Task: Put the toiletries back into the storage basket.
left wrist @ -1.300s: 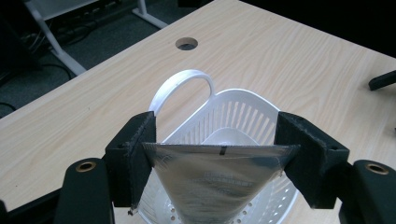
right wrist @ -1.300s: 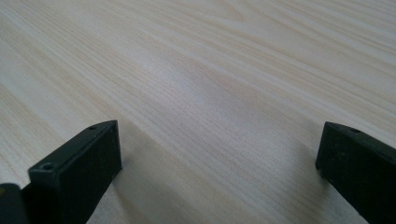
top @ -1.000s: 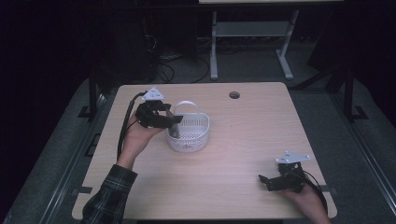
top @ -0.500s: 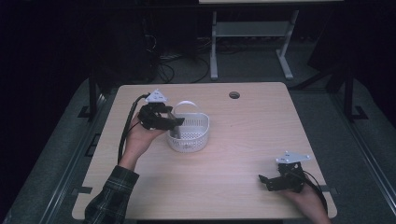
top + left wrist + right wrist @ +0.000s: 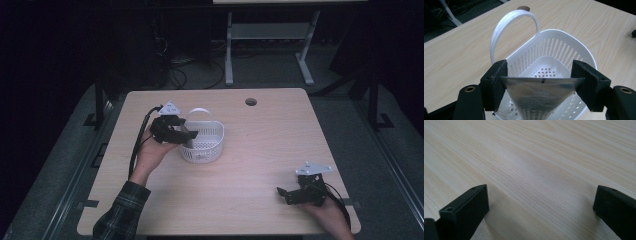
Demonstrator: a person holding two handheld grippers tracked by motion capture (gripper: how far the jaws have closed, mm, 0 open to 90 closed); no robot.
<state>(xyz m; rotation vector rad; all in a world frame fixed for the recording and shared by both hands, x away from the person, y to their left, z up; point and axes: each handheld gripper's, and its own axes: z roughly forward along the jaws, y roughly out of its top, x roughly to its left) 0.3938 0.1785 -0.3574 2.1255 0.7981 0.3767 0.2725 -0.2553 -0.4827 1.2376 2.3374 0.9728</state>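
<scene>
Left hand-held gripper (image 5: 541,82) pinches a silvery foil pouch (image 5: 537,96) by its top edge, above the white slotted plastic basket (image 5: 202,142) on the table (image 5: 260,150). Looks light, floppy, slick: I'd keep edge grip. Right hand-held gripper (image 5: 541,202) open, empty.

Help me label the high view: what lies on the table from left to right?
Left tool holding a silvery packet → white basket → table's round hole → right tool, open.
</scene>
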